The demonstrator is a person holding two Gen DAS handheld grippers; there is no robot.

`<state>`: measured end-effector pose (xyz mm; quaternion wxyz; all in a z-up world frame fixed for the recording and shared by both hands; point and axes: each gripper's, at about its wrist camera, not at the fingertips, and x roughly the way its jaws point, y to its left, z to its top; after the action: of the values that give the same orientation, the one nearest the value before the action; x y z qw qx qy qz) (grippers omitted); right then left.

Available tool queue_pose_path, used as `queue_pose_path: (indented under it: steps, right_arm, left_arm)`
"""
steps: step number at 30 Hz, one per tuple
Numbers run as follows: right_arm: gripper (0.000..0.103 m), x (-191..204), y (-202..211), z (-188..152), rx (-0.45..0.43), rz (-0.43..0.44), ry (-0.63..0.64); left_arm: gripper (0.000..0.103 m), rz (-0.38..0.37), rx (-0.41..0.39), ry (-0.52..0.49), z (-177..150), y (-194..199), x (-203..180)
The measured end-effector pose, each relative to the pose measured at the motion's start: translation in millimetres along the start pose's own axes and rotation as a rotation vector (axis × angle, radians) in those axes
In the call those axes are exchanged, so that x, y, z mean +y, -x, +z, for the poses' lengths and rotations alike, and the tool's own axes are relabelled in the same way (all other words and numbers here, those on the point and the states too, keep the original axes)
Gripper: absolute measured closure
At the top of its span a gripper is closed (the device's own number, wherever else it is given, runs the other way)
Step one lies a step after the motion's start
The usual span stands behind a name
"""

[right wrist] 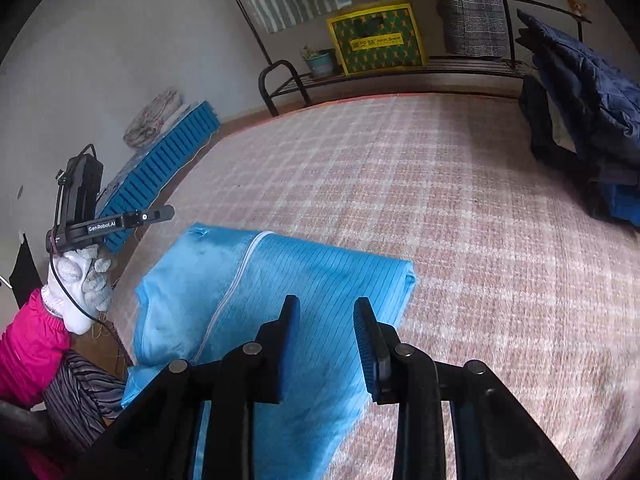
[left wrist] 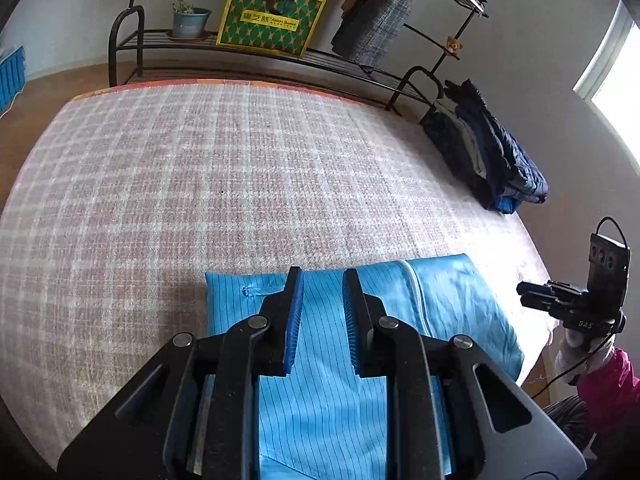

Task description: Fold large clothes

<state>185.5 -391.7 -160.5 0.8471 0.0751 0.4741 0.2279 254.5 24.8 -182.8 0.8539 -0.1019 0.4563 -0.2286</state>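
A light blue pinstriped garment (left wrist: 320, 360) with a white zipper lies folded into a rectangle at the near edge of the plaid bed (left wrist: 200, 180). My left gripper (left wrist: 322, 276) hovers over it, open and empty. My right gripper (right wrist: 326, 306) is open and empty above the same garment (right wrist: 280, 280), near its right folded edge. The right gripper (left wrist: 536, 294) also shows at the right of the left wrist view, off the bed's edge. The left gripper (right wrist: 166, 213) shows at the left of the right wrist view, held by a gloved hand.
A stack of folded dark blue clothes (left wrist: 488, 152) sits at the bed's right side, also in the right wrist view (right wrist: 592, 120). A black metal rack (left wrist: 248, 48) behind the bed holds a green-yellow bag (left wrist: 272, 18) and a potted plant (left wrist: 188, 20). A blue crate (right wrist: 160, 176) stands on the floor.
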Motion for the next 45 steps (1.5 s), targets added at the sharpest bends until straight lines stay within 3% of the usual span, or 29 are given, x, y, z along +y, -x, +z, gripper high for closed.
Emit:
queue_pose_path:
  steps: [3, 5, 8, 10, 13, 17, 23, 28, 31, 36, 43, 45]
  right_arm:
    - [0.074, 9, -10, -21, 0.052, -0.027, 0.044]
    - [0.074, 11, -22, -33, 0.09, -0.044, 0.054]
    - [0.074, 7, -38, -44, 0.143, -0.116, 0.078]
    - [0.074, 3, -45, -50, 0.17, -0.148, 0.085]
    - [0.073, -3, -49, -53, 0.181, -0.159, 0.072]
    - [0.072, 4, -20, -44, 0.105, -0.164, 0.07]
    - [0.072, 54, 32, -48, 0.013, 0.011, 0.11]
    - [0.072, 101, 22, -64, 0.08, 0.155, 0.16]
    - [0.06, 104, -4, -68, 0.137, 0.214, 0.109]
    - [0.06, 109, -36, -69, 0.194, 0.253, 0.078]
    - [0.06, 119, -62, -66, 0.24, 0.274, 0.075]
    - [0.061, 123, -68, -64, 0.255, 0.284, 0.079]
  left_arm:
    - [0.084, 0.036, 0.011, 0.012, -15, 5, 8]
    - [0.084, 0.042, 0.048, 0.062, -24, -4, 20]
    - [0.084, 0.131, 0.112, 0.07, -48, -24, 38]
    - [0.084, 0.152, 0.161, 0.079, -64, -39, 48]
    - [0.08, 0.198, 0.147, 0.04, -68, -37, 49]
    - [0.08, 0.144, 0.081, 0.038, -63, -3, 38]
    - [0.079, -0.037, 0.049, -0.045, -78, 54, -8]
    - [0.08, -0.089, 0.099, -0.148, -115, 75, -47]
    - [0.08, -0.114, 0.142, -0.208, -139, 80, -69]
    - [0.08, -0.103, 0.196, -0.325, -168, 74, -98]
    - [0.079, -0.059, 0.239, -0.352, -179, 51, -104]
    - [0.079, -0.014, 0.225, -0.395, -180, 47, -109]
